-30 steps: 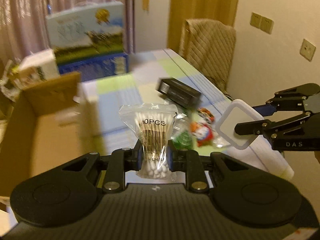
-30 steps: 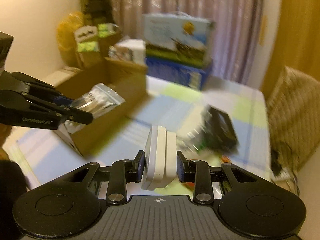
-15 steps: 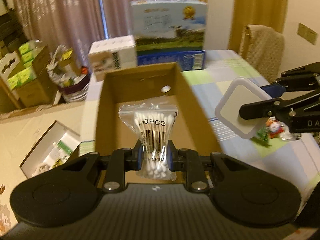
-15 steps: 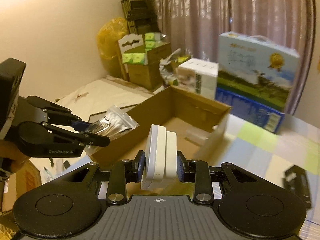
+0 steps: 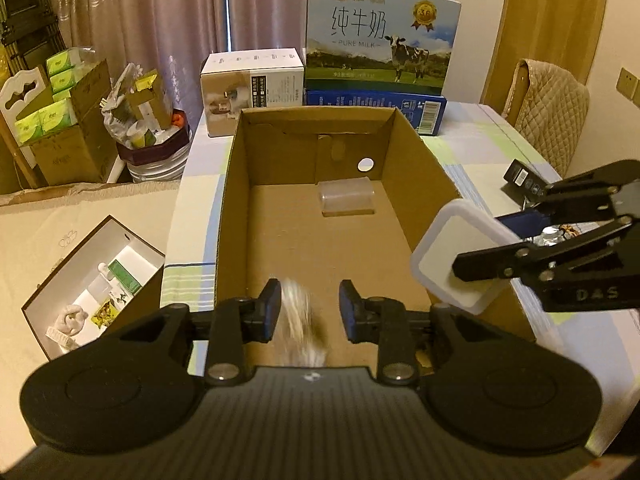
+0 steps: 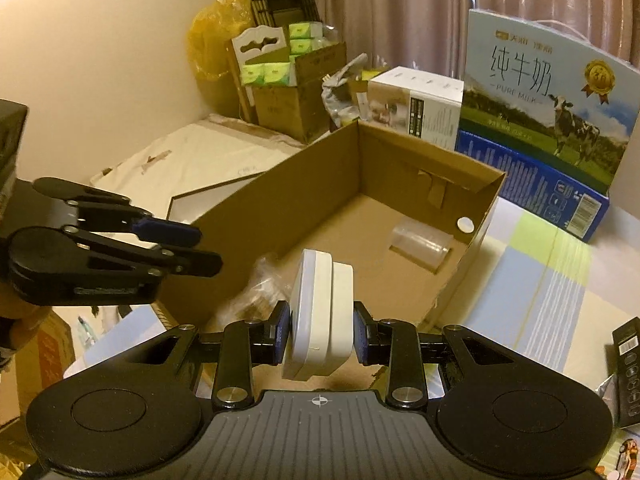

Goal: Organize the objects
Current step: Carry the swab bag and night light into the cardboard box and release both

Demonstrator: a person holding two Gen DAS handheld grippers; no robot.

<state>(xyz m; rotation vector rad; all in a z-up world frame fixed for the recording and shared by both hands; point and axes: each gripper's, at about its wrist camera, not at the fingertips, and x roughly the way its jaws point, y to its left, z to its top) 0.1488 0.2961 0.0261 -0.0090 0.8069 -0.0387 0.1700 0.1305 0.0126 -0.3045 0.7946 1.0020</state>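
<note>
**One packet dropping, one white case to go**

Your left gripper is over the near end of the cardboard box, and its jaws are opening. The bag of cotton swabs shows as a pale blur between the pads, which no longer press on it, so it looks to be falling into the box. From the right wrist view the same bag appears just inside the box's near wall.

Your right gripper is clenched on the white square case, held on edge just above the box's near right corner, not yet released.

Already inside, at the far end, lies a clear plastic container. Left to do, as far as I can judge: let the white case go into the box, then fetch the black box lying on the checked tablecloth and the small packets near it.
</note>
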